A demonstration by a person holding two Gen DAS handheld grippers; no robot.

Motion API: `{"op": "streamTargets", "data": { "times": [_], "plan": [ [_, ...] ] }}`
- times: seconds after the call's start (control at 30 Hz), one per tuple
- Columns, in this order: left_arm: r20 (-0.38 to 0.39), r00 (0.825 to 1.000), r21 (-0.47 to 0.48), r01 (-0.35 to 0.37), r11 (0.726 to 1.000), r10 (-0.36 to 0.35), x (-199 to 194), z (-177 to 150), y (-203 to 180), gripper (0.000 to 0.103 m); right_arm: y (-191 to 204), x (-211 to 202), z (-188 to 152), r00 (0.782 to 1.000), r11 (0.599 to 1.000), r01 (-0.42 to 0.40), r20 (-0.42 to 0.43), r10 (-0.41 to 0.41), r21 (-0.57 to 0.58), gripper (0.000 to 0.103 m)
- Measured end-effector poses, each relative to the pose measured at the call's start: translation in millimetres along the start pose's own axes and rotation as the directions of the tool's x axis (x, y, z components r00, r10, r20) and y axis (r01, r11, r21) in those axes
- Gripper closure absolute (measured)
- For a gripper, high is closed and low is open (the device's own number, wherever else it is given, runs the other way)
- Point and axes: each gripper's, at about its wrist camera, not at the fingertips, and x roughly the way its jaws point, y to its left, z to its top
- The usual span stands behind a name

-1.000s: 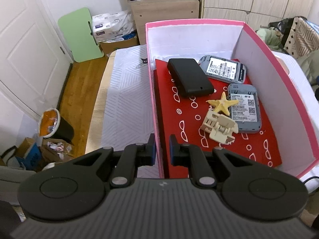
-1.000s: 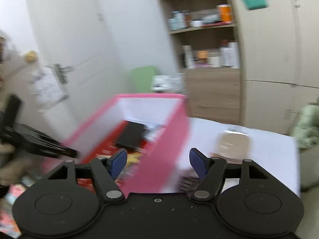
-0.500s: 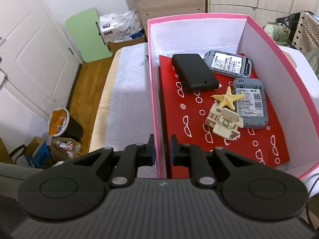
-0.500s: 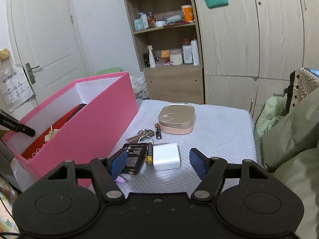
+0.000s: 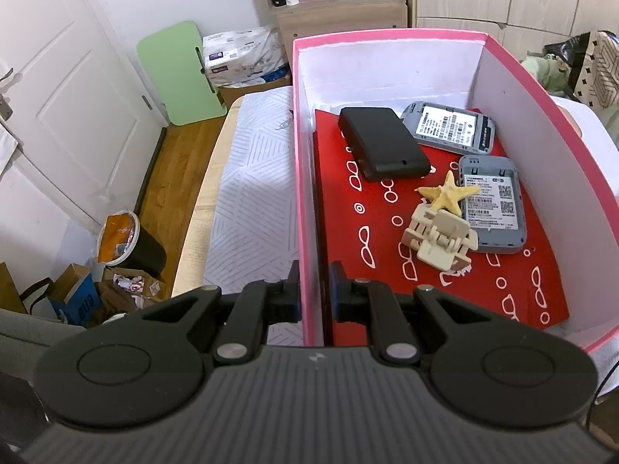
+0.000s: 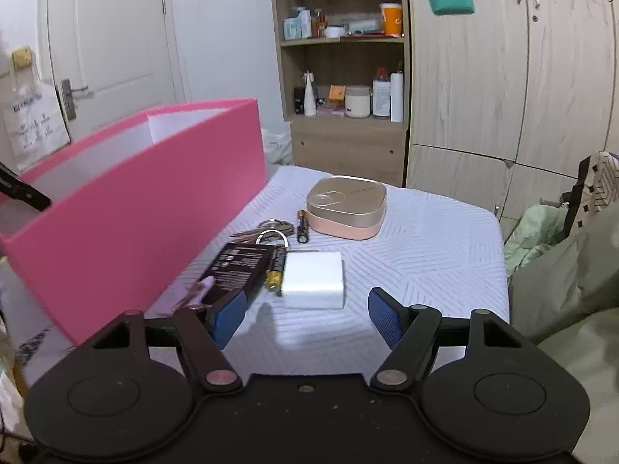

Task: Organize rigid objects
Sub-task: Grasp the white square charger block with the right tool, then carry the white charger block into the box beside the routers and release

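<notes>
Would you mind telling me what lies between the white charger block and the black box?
In the right wrist view, a yellow battery lies between the white charger block and the black box.

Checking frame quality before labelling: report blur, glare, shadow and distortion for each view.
Left wrist view: sharp, fisheye bends the pink box walls, mild glare on the router label. Right wrist view: mostly sharp, dark corners, gripper shadow on the cloth near the white charger.

A home bedroom: wooden wardrobe (image 6: 514, 62), toiletry-stocked shelf unit (image 6: 340, 50), white panelled door (image 5: 58, 89), parquet floor (image 5: 170, 170)
</notes>
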Motion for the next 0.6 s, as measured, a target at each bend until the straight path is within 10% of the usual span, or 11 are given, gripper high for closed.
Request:
{"op": "streamTargets", "data": {
  "times": [0.6],
  "plan": [
    [0.014, 0.999, -0.026, 0.039, 0.999, -0.039, -1.5, -6.8, 5.7, 0.092, 32.0, 10.3, -2.3, 0.998, 0.966, 0.053, -0.029, -0.062, -0.254, 0.056]
  ]
}}
